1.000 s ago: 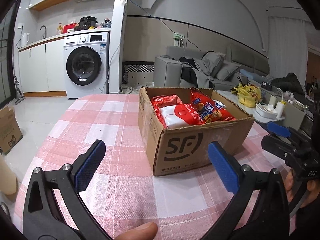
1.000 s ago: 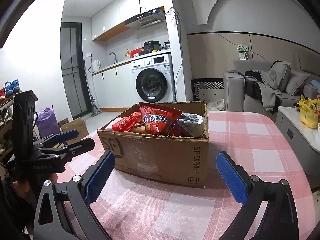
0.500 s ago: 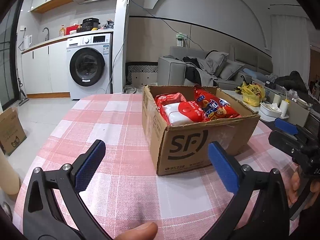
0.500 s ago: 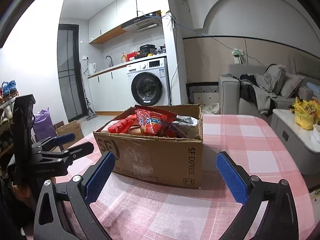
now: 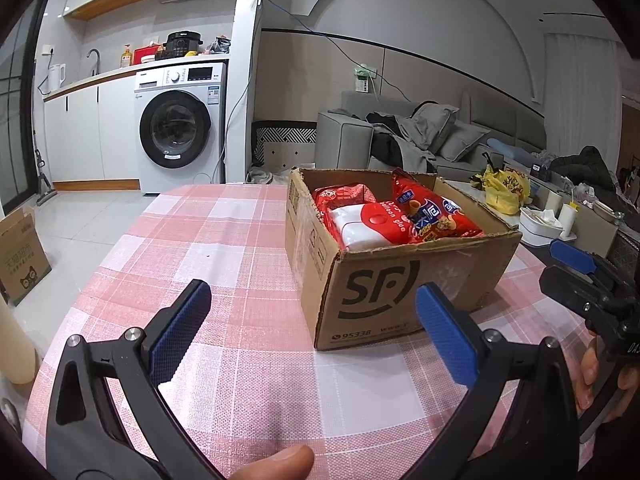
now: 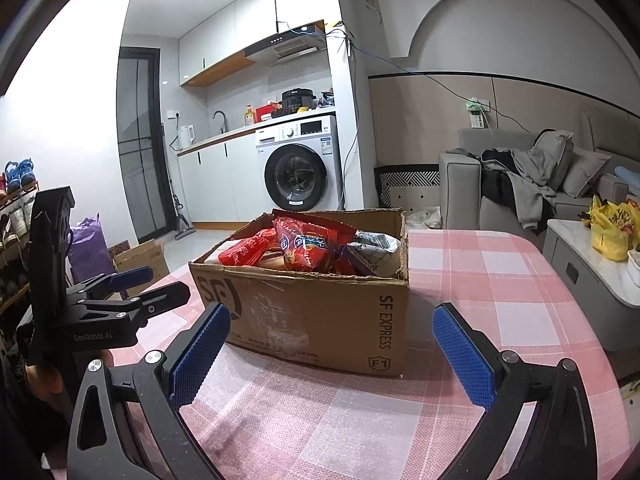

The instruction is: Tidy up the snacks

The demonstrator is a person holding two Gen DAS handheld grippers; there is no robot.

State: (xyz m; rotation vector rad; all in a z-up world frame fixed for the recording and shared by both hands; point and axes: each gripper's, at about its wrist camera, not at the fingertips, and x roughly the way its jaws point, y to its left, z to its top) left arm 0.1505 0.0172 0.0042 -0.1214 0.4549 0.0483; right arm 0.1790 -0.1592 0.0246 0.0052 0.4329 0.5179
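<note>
In the left wrist view, the left gripper's (image 5: 312,328) blue fingers (image 5: 180,330) stand spread and hold nothing above the pink checked table (image 5: 208,248). The box (image 5: 384,292) of snacks (image 5: 400,220) sits just ahead, to the right.

In the right wrist view, the right gripper's (image 6: 332,354) fingers (image 6: 464,360) are likewise spread and bare, the box directly before them. The left gripper shows at the left edge.

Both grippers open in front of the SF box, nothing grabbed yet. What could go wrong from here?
1. The snack bags are piled and overlapping in the cardboard box; one pinch may drag out a neighbour.
2. The box looks light on a smooth checked tablecloth; a pull may slide it.
3. The left hand-held gripper and right hand-held gripper flank the box closely and might collide.
</note>
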